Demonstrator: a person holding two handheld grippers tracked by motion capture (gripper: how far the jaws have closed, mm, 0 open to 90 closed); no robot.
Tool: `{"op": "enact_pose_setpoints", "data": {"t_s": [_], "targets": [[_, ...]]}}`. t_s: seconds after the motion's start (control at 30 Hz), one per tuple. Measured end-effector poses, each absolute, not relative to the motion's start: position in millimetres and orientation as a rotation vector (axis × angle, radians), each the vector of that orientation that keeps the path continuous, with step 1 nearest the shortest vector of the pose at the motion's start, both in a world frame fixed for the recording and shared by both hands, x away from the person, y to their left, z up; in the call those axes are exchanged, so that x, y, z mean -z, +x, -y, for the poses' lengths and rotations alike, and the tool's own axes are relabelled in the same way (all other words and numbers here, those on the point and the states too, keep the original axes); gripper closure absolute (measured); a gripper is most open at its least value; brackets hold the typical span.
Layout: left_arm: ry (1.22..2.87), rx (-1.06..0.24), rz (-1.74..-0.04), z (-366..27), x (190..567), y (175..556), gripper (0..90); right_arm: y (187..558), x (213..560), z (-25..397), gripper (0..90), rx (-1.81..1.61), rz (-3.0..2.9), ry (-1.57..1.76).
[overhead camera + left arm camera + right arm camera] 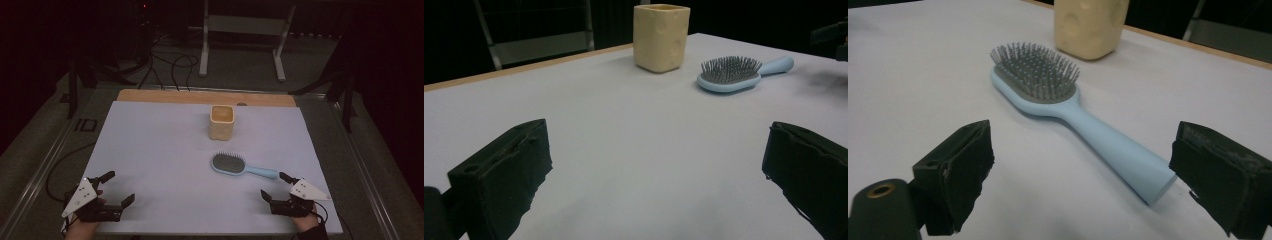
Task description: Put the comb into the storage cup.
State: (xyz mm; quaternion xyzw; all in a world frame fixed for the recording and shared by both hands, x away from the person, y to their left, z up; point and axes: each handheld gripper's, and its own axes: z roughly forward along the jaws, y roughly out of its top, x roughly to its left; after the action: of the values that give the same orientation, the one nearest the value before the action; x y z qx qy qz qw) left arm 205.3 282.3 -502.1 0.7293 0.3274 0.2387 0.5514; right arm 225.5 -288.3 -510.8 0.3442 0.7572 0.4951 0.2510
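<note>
Since the hairbrush (235, 165) lies bristles-up with its handle toward the right gripper (276, 186), that gripper's gaping wide to straddle it; left gripper (116, 187) idles wide open too.

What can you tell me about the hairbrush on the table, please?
The hairbrush is pale blue, plastic by its look, with an oval grey pad of dark bristles facing up and a straight rounded handle. It lies flat on the white table, apart from the cream cup behind it. Its handle end points between the open jaws of the right gripper, which do not touch it.
</note>
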Motion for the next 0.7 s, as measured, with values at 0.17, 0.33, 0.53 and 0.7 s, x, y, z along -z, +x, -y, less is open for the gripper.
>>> {"op": "enact_pose_setpoints", "data": {"t_s": [0.17,0.33,0.53,0.7], "targets": [[1.723,-0.565,-0.774,-283,502,205,0.0,224,510,285,9.6,-1.355,-2.119,0.909],[1.730,-0.569,-0.766,-281,501,205,0.0,224,510,281,9.6,-1.337,-2.202,0.886],[1.734,-0.568,-0.760,-280,501,205,0.0,220,506,275,9.6,-1.324,-2.277,0.864],[1.728,-0.568,-0.759,-281,501,205,0.0,218,500,272,9.6,-1.324,-2.288,0.845]]}}
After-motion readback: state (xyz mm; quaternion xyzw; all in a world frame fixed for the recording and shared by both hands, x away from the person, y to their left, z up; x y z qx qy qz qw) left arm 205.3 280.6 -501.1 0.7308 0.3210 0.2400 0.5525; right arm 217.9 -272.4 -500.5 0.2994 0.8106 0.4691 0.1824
